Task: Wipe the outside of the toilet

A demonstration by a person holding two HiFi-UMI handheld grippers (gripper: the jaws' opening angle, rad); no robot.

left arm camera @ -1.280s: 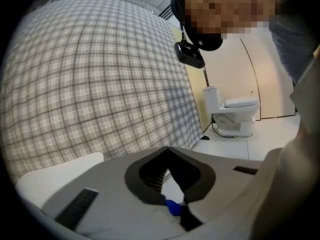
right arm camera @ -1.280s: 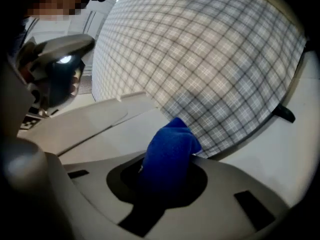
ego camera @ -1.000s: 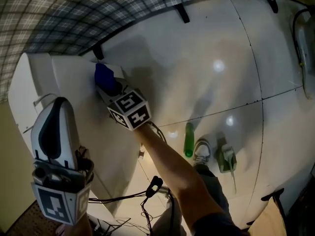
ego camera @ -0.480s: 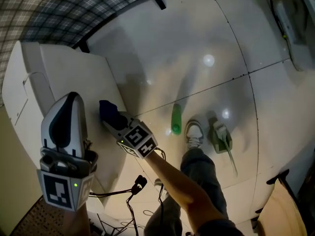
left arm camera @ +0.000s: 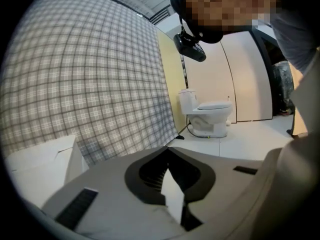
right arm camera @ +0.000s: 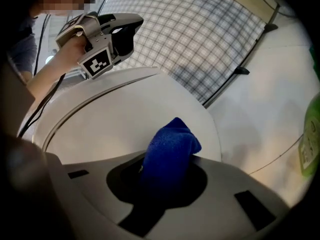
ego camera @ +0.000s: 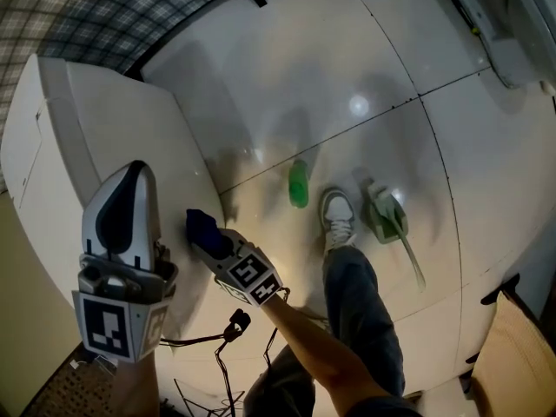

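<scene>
The right gripper, clenched on the blue cloth, holds it against the side of the toilet at 9 o'clock in the head view; the left gripper hangs closed and empty at 8 o'clock. The small wad may slip loose under drag, letting the jaws scrape porcelain. A second ago the cloth sat higher, by the top edge.

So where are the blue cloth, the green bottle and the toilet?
blue cloth (right arm camera: 170,146): right gripper view, its folded middle.
green bottle (ego camera: 299,183): head view, middle of its body.
toilet (ego camera: 122,120): head view, its white top surface.
</scene>
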